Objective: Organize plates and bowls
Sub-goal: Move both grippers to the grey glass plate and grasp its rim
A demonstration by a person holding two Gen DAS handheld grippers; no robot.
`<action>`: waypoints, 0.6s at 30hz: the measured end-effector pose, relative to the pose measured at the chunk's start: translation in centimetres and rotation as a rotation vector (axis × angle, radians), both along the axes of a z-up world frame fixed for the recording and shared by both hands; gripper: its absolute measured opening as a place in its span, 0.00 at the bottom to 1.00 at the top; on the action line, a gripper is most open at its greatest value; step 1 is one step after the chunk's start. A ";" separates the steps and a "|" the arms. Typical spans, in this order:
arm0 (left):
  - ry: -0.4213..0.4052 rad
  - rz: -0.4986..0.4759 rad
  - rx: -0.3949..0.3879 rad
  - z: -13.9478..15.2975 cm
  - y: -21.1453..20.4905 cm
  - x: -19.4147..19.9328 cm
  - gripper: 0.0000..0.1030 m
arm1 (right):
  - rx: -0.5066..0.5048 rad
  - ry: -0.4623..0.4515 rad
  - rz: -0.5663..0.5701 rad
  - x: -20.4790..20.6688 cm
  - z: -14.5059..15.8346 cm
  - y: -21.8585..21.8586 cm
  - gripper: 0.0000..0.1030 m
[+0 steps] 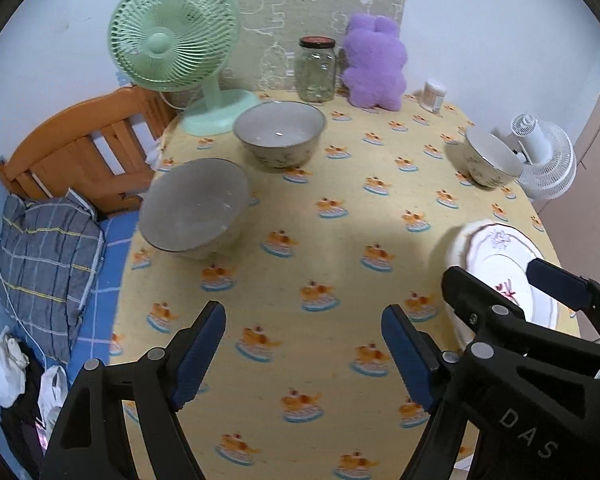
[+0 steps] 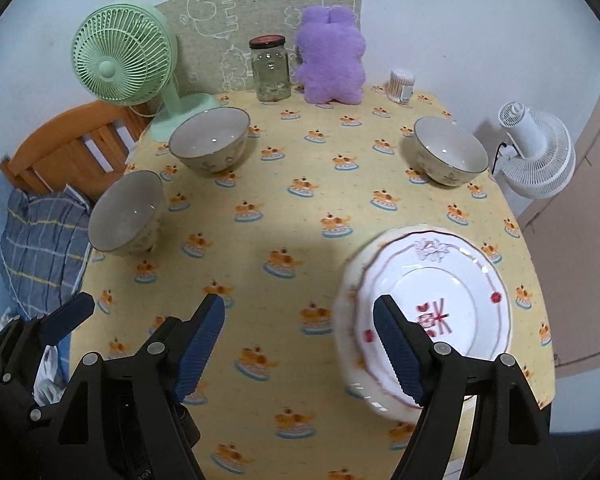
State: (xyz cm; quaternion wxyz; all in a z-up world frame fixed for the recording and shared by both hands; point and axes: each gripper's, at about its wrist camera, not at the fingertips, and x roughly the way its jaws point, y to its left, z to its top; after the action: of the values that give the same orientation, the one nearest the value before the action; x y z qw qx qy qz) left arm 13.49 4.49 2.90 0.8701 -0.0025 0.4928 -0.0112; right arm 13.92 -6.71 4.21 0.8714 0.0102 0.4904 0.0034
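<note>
Plates look already stacked: plate stack (image 2: pixel 432 300) sits at 4 o'clock on the table (image 2: pixel 300 360), smaller plate nested on a scalloped one. Judging from that, the bowls are the step in hand. Three bowls apart from each other: near-left bowl (image 2: pixel 126 214) at 9 o'clock, tipped toward the table centre; back-left bowl (image 2: pixel 210 140) at 11, upright, just beside the green fan (image 2: pixel 122 54); right bowl (image 2: pixel 450 150) at 2, upright. Left gripper (image 1: pixel 302 354) and right gripper (image 2: pixel 298 346) both hang above the cloth side by side, pitched steeply down, fingers spread, nothing between the pads. Right gripper's right finger overlaps the plate stack in view; contact unclear. Next move likely calls for picking one bowl by the rim and nesting it in another; the tipped one could roll.
</note>
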 end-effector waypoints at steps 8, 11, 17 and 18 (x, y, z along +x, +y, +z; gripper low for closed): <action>-0.018 -0.001 0.015 -0.7 4.5 1.2 0.75 | -0.013 -0.019 -0.039 1.2 -0.7 5.0 0.77; -0.009 0.010 0.014 -1.3 6.2 2.3 0.75 | -0.017 -0.008 -0.037 2.5 -1.2 6.8 0.77; -0.010 0.019 0.015 -2.3 8.6 5.0 0.75 | 0.010 -0.019 -0.014 5.3 -2.1 9.6 0.77; -0.008 0.014 0.014 -2.4 8.9 5.5 0.75 | 0.012 -0.024 -0.009 6.0 -2.3 10.2 0.77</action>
State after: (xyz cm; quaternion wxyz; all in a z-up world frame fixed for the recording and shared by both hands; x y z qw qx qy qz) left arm 18.96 13.42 0.47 0.8720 -0.0001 0.4894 -0.0017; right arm 19.96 3.46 1.95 0.8773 0.0176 0.4796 0.0027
